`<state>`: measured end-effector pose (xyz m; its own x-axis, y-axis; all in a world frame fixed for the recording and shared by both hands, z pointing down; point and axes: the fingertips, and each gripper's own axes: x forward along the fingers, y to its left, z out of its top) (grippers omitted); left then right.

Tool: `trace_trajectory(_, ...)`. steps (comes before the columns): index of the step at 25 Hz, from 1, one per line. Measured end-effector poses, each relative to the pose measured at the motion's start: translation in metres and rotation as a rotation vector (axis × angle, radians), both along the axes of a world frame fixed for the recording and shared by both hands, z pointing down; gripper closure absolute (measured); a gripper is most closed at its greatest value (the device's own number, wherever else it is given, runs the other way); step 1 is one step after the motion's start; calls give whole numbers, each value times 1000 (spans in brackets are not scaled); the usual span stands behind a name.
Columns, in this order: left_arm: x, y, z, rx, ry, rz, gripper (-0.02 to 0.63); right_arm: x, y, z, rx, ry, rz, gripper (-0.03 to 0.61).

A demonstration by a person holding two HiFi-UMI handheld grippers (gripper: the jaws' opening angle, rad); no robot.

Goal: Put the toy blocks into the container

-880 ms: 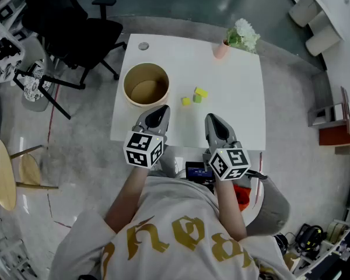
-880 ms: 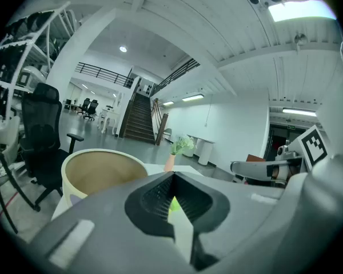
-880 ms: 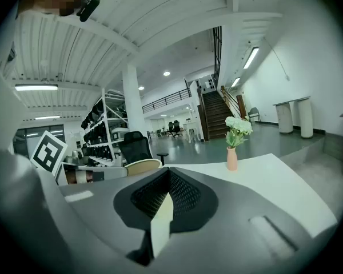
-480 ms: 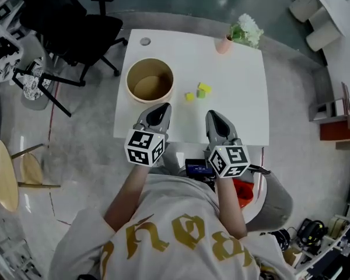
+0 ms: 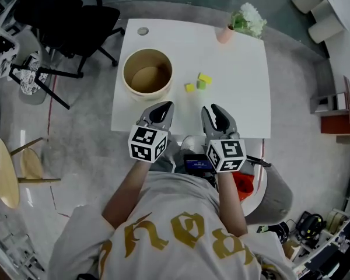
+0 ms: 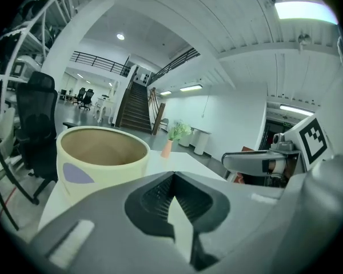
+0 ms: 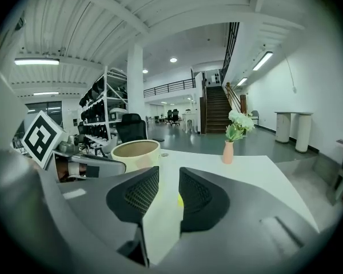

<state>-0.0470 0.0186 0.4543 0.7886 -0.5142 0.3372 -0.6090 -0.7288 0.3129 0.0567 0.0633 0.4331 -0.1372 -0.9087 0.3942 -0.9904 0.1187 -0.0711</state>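
**Grippers at the near table edge, blocks loose beside the container**

The left gripper (image 5: 158, 113) hangs over the near edge of the white table (image 5: 239, 104). Its jaws meet tip to tip with nothing between them. At its 3 o'clock, the right gripper (image 5: 216, 115) has its jaws a moderate way apart and holds nothing. In the right gripper view, only bare tabletop and a sliver of yellow show through the gap.

Farther in, at about 11 o'clock from the right gripper, three toy blocks lie on the table. They are a small yellow block (image 5: 189, 87), a green block (image 5: 201, 84) and a larger yellow block (image 5: 205, 77). The green and the larger yellow one touch, and the small one lies just beside them. The row's long axis runs from 8 to 2 o'clock. Each block is too small to tell which way it faces.

The container (image 5: 125, 73) stands at 9 o'clock of the blocks. It is round and cream, upright, with its mouth up and a tan floor showing.

A pink vase (image 5: 224, 34) of white flowers stands at the far edge.
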Motion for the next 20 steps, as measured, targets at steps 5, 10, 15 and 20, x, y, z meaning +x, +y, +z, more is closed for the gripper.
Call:
trace_trajectory(5,15,0,15,-3,-59,9,614,16,-13,12,-30,5,-21,448)
trace_trajectory(10,34,-6,43,5,-194,-22,614,41,-25,30,-80,8,-57,456)
trace_trajectory(15,52,-17,63,-31,-214,-50,614,64,-45,52,-117,9,-101,454)
trace_trajectory(20,62,-31,82,-66,-243,-90,614,74,-67,75,-160,1,-156,440)
